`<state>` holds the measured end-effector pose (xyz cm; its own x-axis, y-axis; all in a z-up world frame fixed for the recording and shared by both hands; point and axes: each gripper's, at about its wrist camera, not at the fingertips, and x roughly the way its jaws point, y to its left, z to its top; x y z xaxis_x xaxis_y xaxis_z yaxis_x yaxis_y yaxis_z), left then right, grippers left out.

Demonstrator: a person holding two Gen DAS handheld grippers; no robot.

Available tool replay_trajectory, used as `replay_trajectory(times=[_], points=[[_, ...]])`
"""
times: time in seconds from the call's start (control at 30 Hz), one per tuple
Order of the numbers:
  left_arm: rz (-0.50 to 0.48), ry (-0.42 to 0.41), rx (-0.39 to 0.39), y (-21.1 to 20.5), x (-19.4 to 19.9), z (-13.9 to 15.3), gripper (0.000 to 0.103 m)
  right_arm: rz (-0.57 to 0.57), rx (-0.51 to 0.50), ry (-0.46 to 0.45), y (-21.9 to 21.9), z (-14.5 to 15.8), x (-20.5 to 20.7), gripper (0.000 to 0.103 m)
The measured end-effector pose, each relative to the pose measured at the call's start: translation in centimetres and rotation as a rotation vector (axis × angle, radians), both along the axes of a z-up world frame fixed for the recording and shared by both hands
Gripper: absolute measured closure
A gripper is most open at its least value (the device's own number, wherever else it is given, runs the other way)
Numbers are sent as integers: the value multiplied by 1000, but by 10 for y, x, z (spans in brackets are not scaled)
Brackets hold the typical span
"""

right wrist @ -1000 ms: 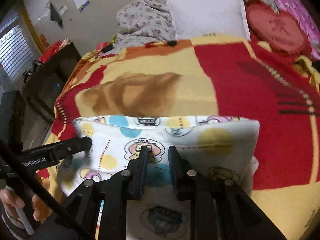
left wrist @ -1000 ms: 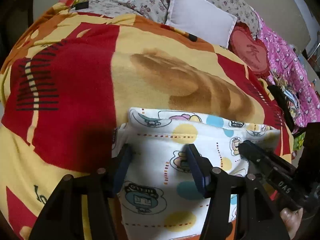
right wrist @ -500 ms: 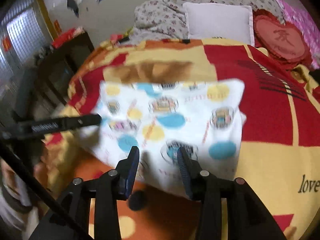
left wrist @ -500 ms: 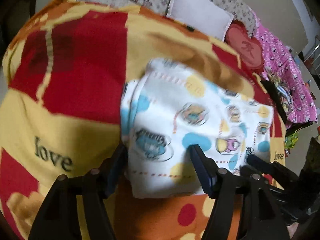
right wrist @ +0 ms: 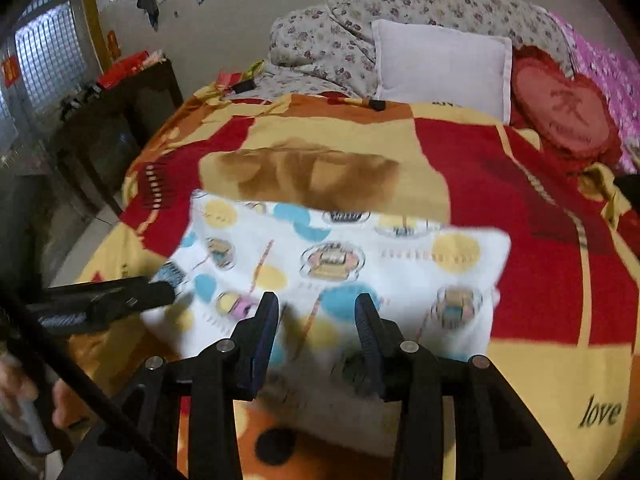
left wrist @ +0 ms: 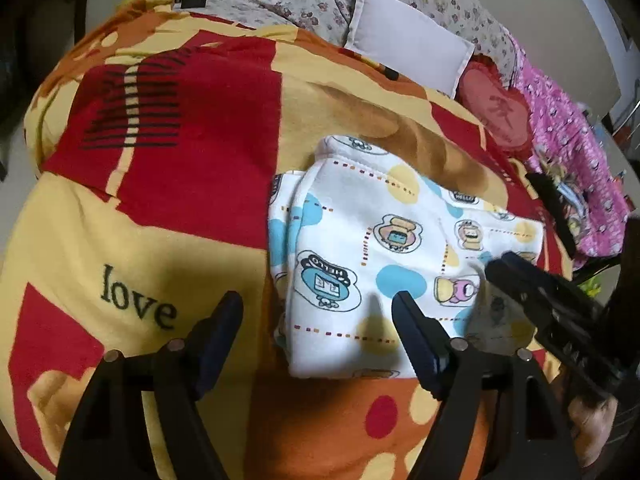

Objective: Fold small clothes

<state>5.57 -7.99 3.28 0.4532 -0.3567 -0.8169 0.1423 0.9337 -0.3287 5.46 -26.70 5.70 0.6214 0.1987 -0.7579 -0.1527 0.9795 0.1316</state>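
A small white garment [left wrist: 400, 256] with cartoon prints and blue and yellow dots lies folded flat on the red and yellow blanket [left wrist: 192, 128]. My left gripper [left wrist: 318, 324] hovers at its near left corner. The jaws are opening wide, and the cloth's edge lies under the gap with no pad pressing on it. In the right wrist view the garment [right wrist: 360, 264] looks blurred. My right gripper [right wrist: 316, 320] stands open over its near edge, holding nothing. Each gripper also shows in the other's view: the right gripper [left wrist: 532, 292] and the left gripper [right wrist: 112, 300].
At the head of the bed are a white pillow [right wrist: 440, 68], a floral quilt [right wrist: 328, 36] and a red heart cushion [right wrist: 560, 116]. Pink bedding [left wrist: 576, 152] runs along the right. A dark cabinet [right wrist: 112, 120] stands beside the bed. A person's hand [left wrist: 592, 412] holds the right gripper.
Both grippers have let go of the garment and drawn back toward the near edge of the bed. The right jaws have opened and the left have widened. More of the garment and blanket shows.
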Motion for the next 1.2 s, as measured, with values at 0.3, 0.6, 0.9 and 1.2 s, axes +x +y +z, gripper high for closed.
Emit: replay_trajectory(times=[0.3, 0.6, 0.9, 1.2], points=[[-12, 6, 32, -5, 0, -9, 26, -22, 89, 25, -8, -11, 7, 60], [-13, 31, -20, -10, -2, -18, 16, -23, 83, 58, -6, -30, 20, 60], [-53, 20, -174, -6, -3, -11, 76, -32, 254, 73, -31, -34, 21, 60], [-220, -151, -144, -48, -27, 62, 77, -69, 483, 99, -54, -44, 21, 60]])
